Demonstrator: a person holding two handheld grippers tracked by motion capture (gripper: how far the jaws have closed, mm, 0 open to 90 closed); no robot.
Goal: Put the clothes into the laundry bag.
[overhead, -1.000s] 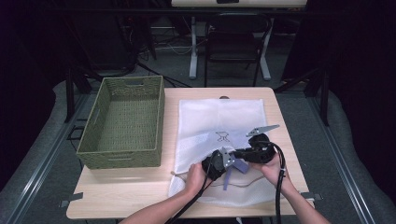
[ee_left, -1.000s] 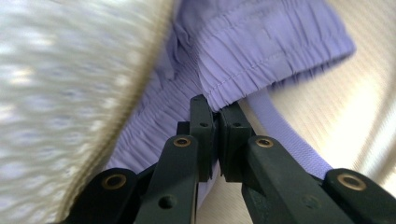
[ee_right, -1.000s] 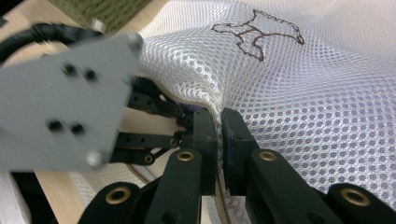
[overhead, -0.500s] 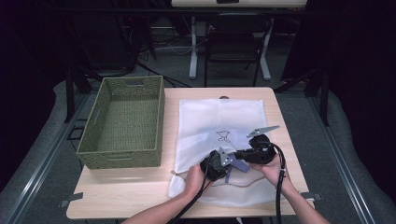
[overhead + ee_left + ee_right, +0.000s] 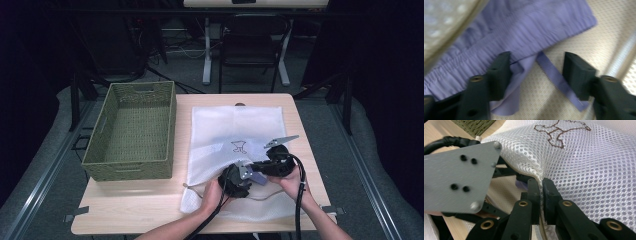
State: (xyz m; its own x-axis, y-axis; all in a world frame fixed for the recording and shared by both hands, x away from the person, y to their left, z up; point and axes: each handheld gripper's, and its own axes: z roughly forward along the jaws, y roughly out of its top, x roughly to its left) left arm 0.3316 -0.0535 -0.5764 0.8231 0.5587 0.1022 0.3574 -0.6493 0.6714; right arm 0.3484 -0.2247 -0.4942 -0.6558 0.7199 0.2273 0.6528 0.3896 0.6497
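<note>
Here the white mesh laundry bag (image 5: 235,135) with a small brown stitched figure lies flat on the pale wooden counter (image 5: 150,200), just beside the woven olive-green basket (image 5: 132,132), which stands at the bag's left side. Both grippers work at the bag's near edge, close together and far from the basket. The right gripper (image 5: 541,195) has its jaws pressed tight on the bag's upper mesh layer, pinching a fold of it and holding it lifted off the lower layer. The left gripper (image 5: 536,72) points into the gap under that raised layer; its jaws have just been opening and stand about half apart, gripping nothing. Between and just ahead of them lies a lilac cloth garment (image 5: 524,30) with a gathered elastic waistband and a flat lilac drawstring (image 5: 556,77), resting inside the bag on its lower mesh.
</note>
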